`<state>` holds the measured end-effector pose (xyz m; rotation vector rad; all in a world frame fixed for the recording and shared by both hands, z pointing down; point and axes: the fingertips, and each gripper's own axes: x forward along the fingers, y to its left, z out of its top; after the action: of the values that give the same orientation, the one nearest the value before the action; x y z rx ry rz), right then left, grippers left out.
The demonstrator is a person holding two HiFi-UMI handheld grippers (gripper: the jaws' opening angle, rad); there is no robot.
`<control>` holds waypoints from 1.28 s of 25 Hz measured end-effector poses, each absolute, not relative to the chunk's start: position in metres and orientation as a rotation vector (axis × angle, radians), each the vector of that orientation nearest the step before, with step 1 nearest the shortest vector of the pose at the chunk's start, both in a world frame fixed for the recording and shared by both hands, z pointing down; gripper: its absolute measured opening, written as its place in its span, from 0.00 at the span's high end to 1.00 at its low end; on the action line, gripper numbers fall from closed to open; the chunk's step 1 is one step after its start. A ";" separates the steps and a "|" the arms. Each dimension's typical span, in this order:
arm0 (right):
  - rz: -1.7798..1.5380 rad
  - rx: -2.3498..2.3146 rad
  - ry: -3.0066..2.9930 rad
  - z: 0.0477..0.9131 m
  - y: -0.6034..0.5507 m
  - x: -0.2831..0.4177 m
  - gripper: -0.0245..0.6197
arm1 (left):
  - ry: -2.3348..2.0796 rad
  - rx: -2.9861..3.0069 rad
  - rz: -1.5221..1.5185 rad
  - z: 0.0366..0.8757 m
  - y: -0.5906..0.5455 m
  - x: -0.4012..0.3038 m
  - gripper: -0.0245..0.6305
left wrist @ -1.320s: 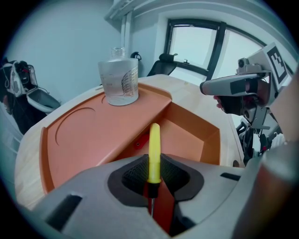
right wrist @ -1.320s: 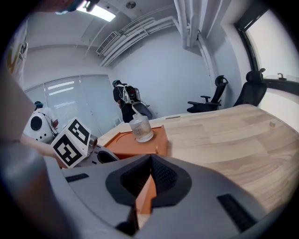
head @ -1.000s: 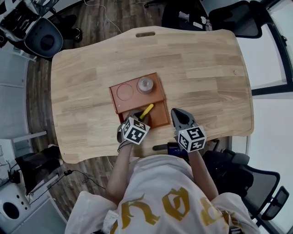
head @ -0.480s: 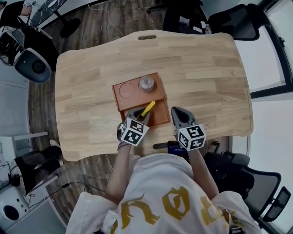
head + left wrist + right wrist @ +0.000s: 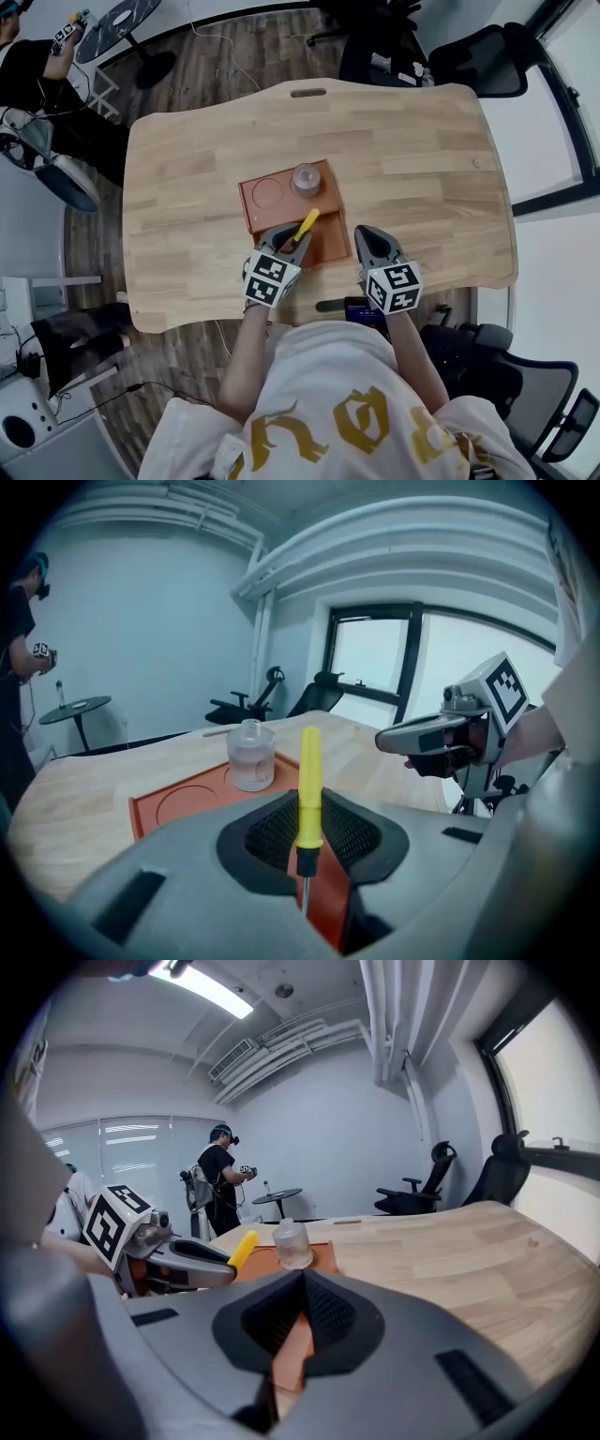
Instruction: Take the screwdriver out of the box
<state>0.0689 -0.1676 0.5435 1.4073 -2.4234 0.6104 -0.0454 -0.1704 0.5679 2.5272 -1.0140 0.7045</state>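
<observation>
Pale wooden table (image 5: 422, 159) fills the middle of the room, and at its near edge a person in a white printed shirt (image 5: 328, 412) stands holding both tools over it; the left gripper (image 5: 292, 241) pinches the screwdriver (image 5: 310, 780) by its thin metal shaft just below the black collar, so the yellow handle stands up and slants away over the near half of the orange box (image 5: 246, 202); the tip is hidden behind the jaws; just to its right, apart from it, the right gripper (image 5: 365, 234) hovers beside the box's near right corner with its jaws pressed together at the tips and nothing between them; further in, the box shows a round recess (image 5: 268, 193) on the left and a small clear jar (image 5: 306, 178) standing upright beside it at the far right corner; beyond the table's far edge stand dark office chairs (image 5: 487, 56), and over at the far left another person (image 5: 220, 1180) in black stands by a small round table (image 5: 122, 19).
</observation>
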 end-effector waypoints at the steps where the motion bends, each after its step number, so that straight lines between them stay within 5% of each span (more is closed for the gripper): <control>1: 0.605 1.413 -2.423 0.542 -0.167 0.069 0.95 | -1.022 2.528 0.673 0.563 -0.171 -0.046 0.85; 32: 0.388 1.506 -2.495 0.479 -0.130 0.061 0.95 | -1.105 2.652 0.021 0.459 -0.127 -0.074 0.85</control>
<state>0.0606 -0.1301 0.4786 1.5062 -2.4954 0.3884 -0.0743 -0.1267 0.4593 2.6522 -1.1049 0.0206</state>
